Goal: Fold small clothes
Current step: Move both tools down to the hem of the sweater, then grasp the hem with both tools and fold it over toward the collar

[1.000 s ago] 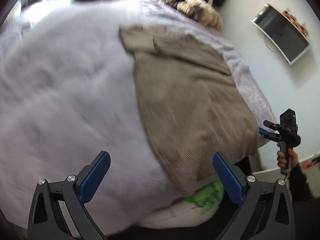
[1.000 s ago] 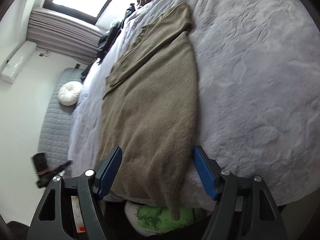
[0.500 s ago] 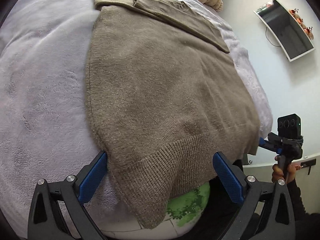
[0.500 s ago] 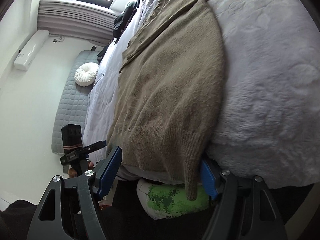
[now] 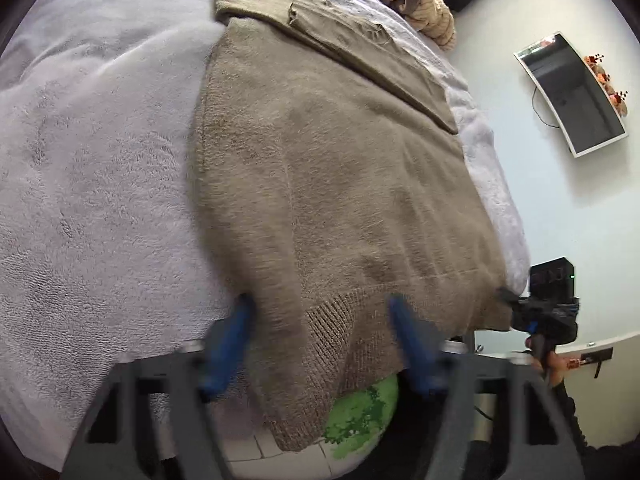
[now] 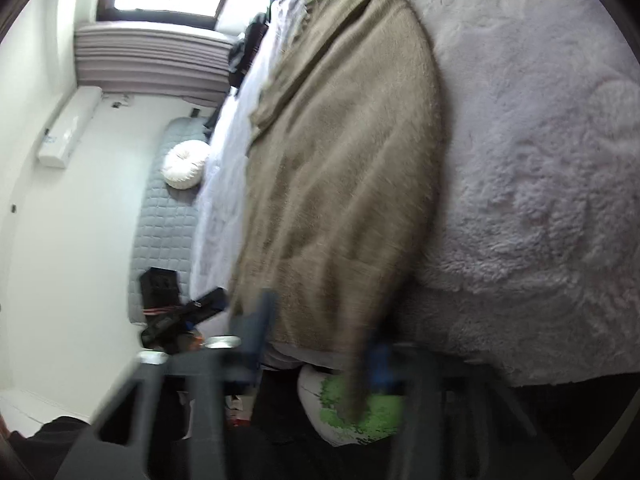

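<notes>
The sweater (image 5: 340,184) is lying flat on a pale fleece blanket (image 5: 92,184) covering the bed, its ribbed hem (image 5: 340,340) hanging over the near edge and 1 sleeve (image 5: 360,52) lying folded across the far end. That overhang is likely why both tools are working from the foot of the bed: the loose hem is giving the jaws an edge to bite without digging into the blanket.

The left gripper (image 5: 320,344) is straddling the hem's left portion, its blue fingers (image 5: 230,344) blurred; the jaws have just been closing, fabric is sitting between them, but they are standing about half apart and not visibly pressing it.

The right gripper (image 6: 320,340) is working the opposite corner (image 6: 360,340). Its jaws have also just been closing with knit between them, though the blur is hiding whether the pads are pinching yet; from the left view its tip (image 5: 506,294) is meeting the sweater's corner, a hand (image 5: 556,368) gripping the handle.

A green-and-white pillow (image 5: 360,412) is peeking out beneath the hem. By the look of it, the hem-to-collar fold is not yet begun.
</notes>
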The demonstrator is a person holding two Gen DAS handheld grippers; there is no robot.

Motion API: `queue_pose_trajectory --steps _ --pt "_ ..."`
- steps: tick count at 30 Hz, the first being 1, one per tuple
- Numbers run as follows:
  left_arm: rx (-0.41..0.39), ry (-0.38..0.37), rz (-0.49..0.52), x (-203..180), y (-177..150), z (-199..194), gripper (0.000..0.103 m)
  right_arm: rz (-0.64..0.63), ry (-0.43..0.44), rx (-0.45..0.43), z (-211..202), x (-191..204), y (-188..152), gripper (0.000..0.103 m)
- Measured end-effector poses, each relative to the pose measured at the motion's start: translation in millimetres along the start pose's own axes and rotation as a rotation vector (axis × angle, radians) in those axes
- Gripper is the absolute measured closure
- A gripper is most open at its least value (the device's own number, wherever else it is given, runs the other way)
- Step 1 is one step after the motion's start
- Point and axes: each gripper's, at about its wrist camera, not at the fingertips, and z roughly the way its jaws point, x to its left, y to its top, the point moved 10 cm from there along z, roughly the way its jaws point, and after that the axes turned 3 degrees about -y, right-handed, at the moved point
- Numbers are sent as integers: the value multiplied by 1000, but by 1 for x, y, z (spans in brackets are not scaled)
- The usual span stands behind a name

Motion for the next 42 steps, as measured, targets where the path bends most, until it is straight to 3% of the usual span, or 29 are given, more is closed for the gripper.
queue_pose_trajectory --steps 1,2,3,9,11,15,21,27,33,40,41,42 --pt "6 -10 6 -1 1 0 73 4 -8 5 2 -1 0 94" --pt "25 -34 4 -3 -1 2 87 9 -3 1 4 -1 0 94" --pt "32 -45 -4 -3 -1 3 90 12 16 -7 4 2 1 95" --pt "-39 -84 24 -24 17 -10 90 2 237 -122 -25 47 30 95" --pt "-85 -103 36 -35 33 -23 90 -15 274 -146 -33 61 43 95" --pt "-191 -116 44 -48 80 -53 90 -55 353 -194 -48 93 83 95" --pt "-310 -99 70 -58 162 -82 90 -97 401 -241 -60 126 150 95" --pt "-344 -58 74 -60 250 -60 90 -112 386 -273 -56 140 238 95" --pt "-344 10 37 -37 329 -7 90 -20 338 -288 -27 112 322 95" --pt "-278 188 50 18 362 70 89 134 225 -259 48 34 378 95" --pt "-281 207 54 24 363 76 88 158 220 -259 55 24 381 95" --pt "-290 231 54 31 363 80 78 179 217 -259 60 15 383 95"
